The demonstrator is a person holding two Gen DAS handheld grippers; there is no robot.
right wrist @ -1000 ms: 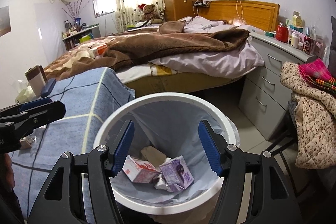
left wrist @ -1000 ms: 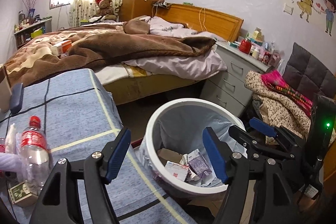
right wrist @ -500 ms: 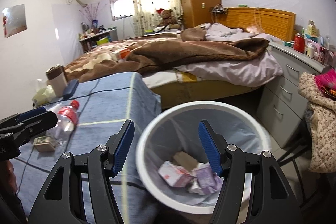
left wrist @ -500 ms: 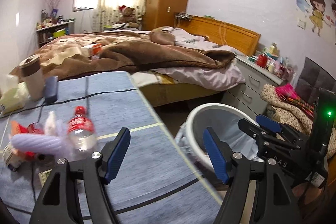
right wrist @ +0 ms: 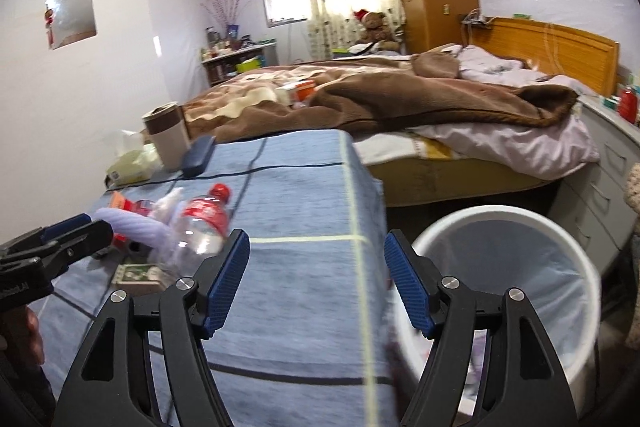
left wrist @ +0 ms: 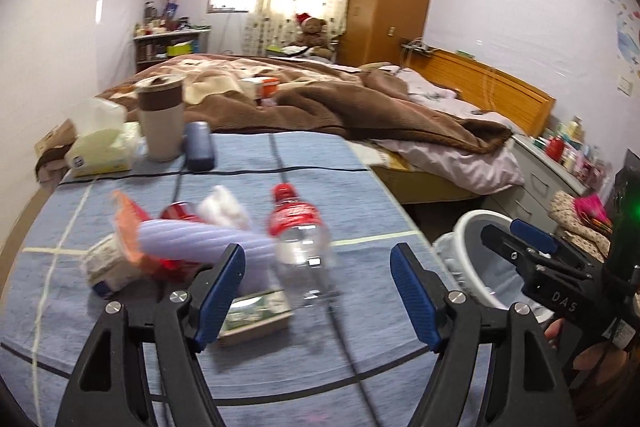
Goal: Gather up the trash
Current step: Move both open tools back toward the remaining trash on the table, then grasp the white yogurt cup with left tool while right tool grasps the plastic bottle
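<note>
Both tongs have swung away from the white bin (right wrist: 520, 223) toward the blue-covered table (left wrist: 360, 167), their jaws having just been opening, with nothing between them. Now the left gripper (left wrist: 318, 291) stands spread and empty over the litter heap, its blue pads framing a clear plastic bottle (left wrist: 300, 231) with a red cap and label. Just beside the bottle lie a pale ribbed tube (left wrist: 192, 239), a white wad (left wrist: 224, 205), an orange wrapper (left wrist: 128, 223) and a flat green carton (left wrist: 256, 313). Off to the right, the right gripper (right wrist: 316, 279) hangs spread and empty above bare cloth between the heap and the bin, which stands on the floor against the table's edge.
</note>
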